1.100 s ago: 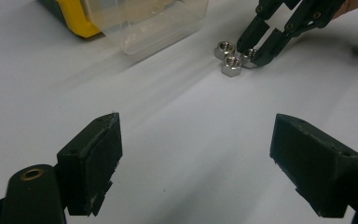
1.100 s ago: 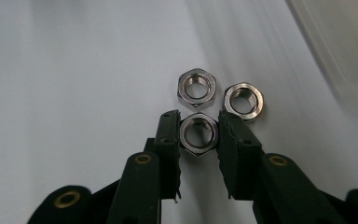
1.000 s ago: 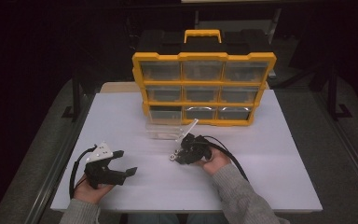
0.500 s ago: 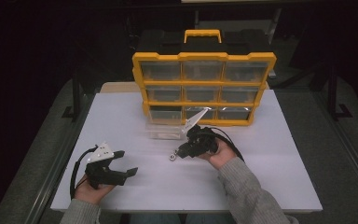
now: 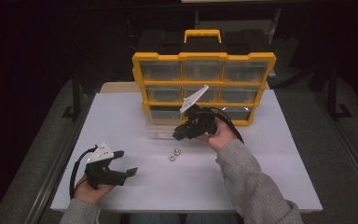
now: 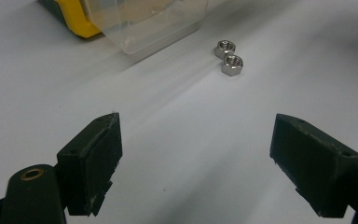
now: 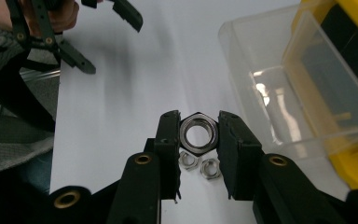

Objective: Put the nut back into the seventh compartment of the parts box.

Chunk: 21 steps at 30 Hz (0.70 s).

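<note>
Lifted toward the organizer (image 5: 205, 70), right hand-held gripper (image 7: 198, 135) clamps a nut (image 7: 198, 131); left hand-held gripper (image 6: 196, 158) gapes empty.

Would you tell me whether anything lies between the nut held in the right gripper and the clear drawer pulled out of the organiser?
Nothing visible does. The right gripper holds the nut above the table, beside the clear drawer, whose open top looks unobstructed. Two more nuts lie on the table below, out of the way.
</note>
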Motion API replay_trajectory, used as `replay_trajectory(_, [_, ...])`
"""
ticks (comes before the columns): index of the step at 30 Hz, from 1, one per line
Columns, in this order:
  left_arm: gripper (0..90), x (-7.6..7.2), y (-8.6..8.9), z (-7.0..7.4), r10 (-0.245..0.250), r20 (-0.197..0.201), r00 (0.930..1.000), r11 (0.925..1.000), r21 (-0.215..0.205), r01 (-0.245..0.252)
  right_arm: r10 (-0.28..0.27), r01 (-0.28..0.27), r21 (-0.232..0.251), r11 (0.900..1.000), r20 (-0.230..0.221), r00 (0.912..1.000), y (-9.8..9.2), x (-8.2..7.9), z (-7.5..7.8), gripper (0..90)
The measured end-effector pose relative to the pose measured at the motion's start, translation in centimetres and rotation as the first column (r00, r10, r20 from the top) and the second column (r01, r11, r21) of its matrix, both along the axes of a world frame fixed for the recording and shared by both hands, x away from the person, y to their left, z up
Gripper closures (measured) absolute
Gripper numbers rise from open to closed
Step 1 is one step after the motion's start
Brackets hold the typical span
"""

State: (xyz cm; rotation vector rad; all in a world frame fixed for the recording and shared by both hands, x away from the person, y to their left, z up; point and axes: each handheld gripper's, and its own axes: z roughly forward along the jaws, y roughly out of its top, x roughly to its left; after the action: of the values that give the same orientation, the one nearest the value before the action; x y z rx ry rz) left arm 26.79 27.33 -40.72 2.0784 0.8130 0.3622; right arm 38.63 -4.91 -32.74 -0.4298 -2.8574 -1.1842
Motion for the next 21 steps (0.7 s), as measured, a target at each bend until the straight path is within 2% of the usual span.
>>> replay_trajectory(8, [16.6, 0.0, 0.2, 0.0, 0.003, 0.001, 1.0000, 1.0000, -0.005, -0.003, -0.005, 0.005, -0.019, 1.000, 0.020, 0.9998, 1.5, 2.0, 1.0, 68.9])
replay_trajectory(16, [16.6, 0.0, 0.2, 0.0, 0.002, 0.001, 1.0000, 1.0000, -0.008, -0.002, -0.024, 0.026, -0.041, 0.999, 0.037, 0.9990, 2.5, 3.2, 1.2, 68.9])
replay_trajectory(18, [16.6, 0.0, 0.2, 0.1, 0.000, 0.000, 1.0000, 1.0000, -0.010, 0.000, -0.034, 0.036, -0.066, 0.997, 0.037, 0.9987, 2.8, 3.6, 1.0, 68.8])
replay_trajectory(21, [16.7, 0.0, 0.2, 0.0, 0.001, 0.001, 1.0000, 1.0000, -0.008, -0.001, -0.033, 0.035, -0.064, 0.997, 0.038, 0.9987, 3.0, 4.0, 0.9, 68.8])
